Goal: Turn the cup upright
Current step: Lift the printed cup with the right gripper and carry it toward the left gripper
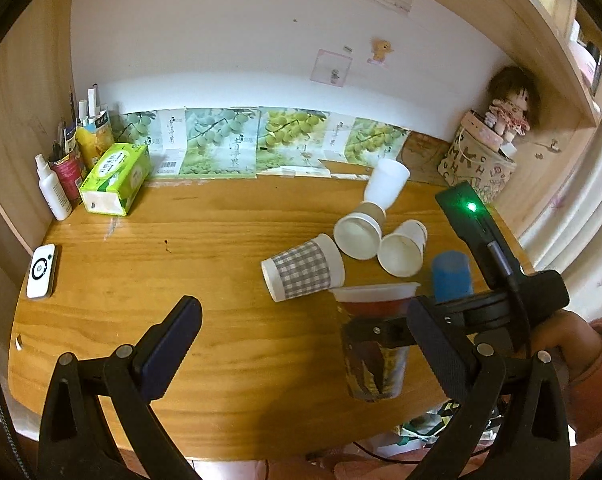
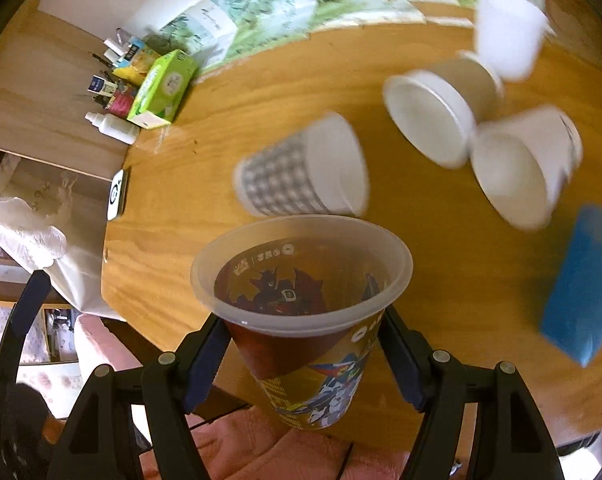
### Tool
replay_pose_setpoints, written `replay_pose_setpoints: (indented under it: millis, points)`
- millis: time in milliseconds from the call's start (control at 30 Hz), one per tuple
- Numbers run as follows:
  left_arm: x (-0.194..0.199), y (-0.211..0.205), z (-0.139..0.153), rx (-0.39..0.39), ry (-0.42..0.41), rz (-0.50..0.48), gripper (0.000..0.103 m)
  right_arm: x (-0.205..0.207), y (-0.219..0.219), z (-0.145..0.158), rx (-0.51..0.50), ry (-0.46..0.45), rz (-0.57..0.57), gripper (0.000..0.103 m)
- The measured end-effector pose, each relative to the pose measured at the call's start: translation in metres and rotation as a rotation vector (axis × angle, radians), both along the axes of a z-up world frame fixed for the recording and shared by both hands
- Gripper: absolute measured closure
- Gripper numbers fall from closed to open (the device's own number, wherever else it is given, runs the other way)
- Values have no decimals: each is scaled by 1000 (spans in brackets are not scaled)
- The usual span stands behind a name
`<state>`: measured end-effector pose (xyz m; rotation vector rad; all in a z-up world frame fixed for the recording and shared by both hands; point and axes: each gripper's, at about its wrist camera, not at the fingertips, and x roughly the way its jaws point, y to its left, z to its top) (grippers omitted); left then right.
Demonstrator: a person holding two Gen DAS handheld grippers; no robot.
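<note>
Right wrist view shows the right claw [image 2: 301, 352] clamped on a printed cup [image 2: 301, 320], its two fingers [image 2: 205, 360] pressing opposite sides of the wall just below the flared translucent rim. The cup's mouth faces up and slightly forward, so it looks close to upright, held at the near edge of the worktop [image 2: 181, 220], and I cannot tell whether its base touches the wood. Gripping under the rim probably keeps the thin wall from slipping through the pads during the turn.

In the left wrist view the left claw [image 1: 301, 336] is spread wide and holds nothing, hovering over the bare front part of the worktop [image 1: 141, 260], seemingly kept clear of the other arm's work. Beyond lie a checked cup [image 1: 301, 268] and two white paper cups [image 1: 357, 236] [image 1: 403, 248] on their sides, touching in a cluster, with a white plastic cup [image 1: 387, 186] tipped behind them and a blue cup [image 1: 451, 276] mouth-down beside them. These look like further candidates for righting.
</note>
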<state>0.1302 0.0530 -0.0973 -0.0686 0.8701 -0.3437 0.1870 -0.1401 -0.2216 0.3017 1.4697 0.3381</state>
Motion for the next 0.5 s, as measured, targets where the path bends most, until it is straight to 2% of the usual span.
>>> replay_pose_setpoints:
  millis: [300,500]
  points:
    - [-22,-36,-8,37,37,16,1,-22,-42,-12,-14,41,-26,29]
    - [-33,-55,-19,53,75,37,1,-24,-55,-24,-26,54,11,29]
